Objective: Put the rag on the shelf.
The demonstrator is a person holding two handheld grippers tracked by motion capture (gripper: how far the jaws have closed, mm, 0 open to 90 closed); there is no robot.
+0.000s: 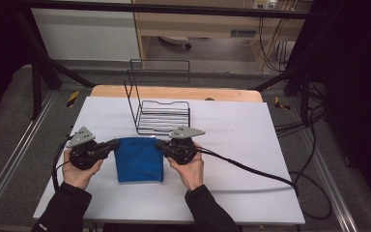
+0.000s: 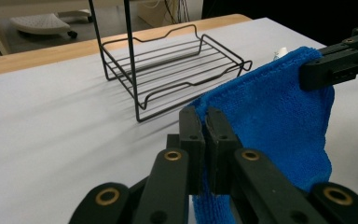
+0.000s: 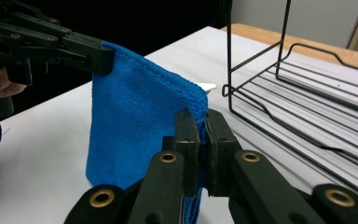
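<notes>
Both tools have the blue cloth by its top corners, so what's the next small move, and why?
Probably lift both tools together and carry the cloth forward toward the wire rack. The left tool and right tool are shut on the top corners of the blue cloth, which hangs between them just short of the rack.

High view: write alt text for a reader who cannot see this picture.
A person holds up a blue cloth by its two top corners, the left tool and the right tool each clamped on one corner, above a white table. A black wire rack stands just behind the cloth.
</notes>
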